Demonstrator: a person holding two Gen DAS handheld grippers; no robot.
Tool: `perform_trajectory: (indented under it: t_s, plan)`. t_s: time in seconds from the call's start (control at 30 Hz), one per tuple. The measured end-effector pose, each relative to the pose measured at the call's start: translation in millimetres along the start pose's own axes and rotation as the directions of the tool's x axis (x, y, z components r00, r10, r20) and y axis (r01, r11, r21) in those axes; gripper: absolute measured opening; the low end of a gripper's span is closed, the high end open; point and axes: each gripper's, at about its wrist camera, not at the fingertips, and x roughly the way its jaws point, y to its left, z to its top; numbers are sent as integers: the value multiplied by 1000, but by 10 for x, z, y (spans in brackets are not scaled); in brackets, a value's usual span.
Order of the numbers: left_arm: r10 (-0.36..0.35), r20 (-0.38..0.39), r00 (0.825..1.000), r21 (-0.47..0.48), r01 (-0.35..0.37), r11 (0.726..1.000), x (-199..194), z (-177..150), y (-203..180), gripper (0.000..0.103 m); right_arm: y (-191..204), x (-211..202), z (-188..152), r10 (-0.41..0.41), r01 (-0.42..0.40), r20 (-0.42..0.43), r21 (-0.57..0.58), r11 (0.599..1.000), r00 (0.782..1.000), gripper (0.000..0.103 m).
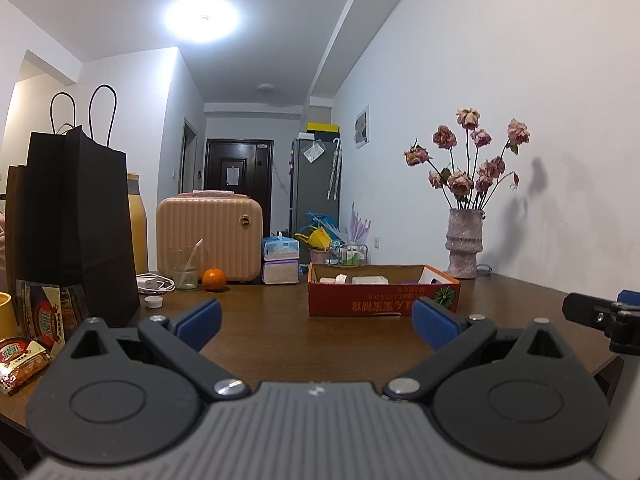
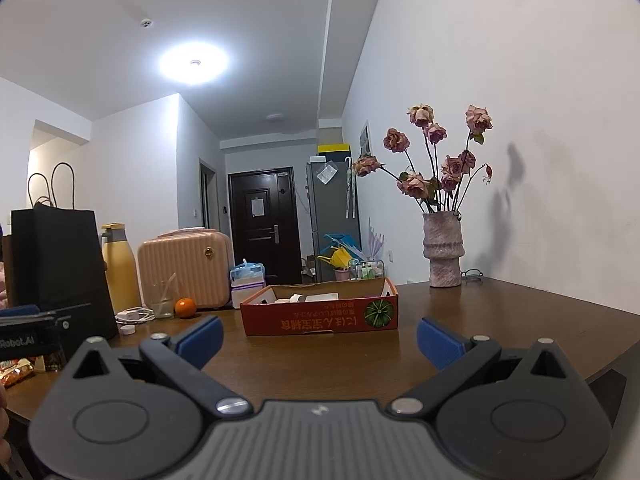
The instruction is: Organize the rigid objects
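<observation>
While both the left gripper (image 1: pixel 316 322) and right gripper (image 2: pixel 320 338) hang spread and empty, approach the box (image 2: pixel 320 316) near the table's (image 2: pixel 500 320) far edge squarely.

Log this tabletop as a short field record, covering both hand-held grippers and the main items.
left hand-held gripper: open, empty, above the table
right hand-held gripper: open, empty, above the table
surface: dark wooden table
red cardboard box: open top, white items inside, mid-table
orange: on the table, beside the drinking glass
white cap: loose, near the black paper bag
vase of dried roses: upright by the wall
pink case: behind the orange
</observation>
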Motion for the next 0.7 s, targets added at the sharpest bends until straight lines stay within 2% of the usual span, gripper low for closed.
perform_trajectory:
  t_s: [0.7]
  plan:
    - [-3,-19,1000,21,3,1000,30,-7,4,103,4,-5,3,6,-6,-2,1,1000,1000,103]
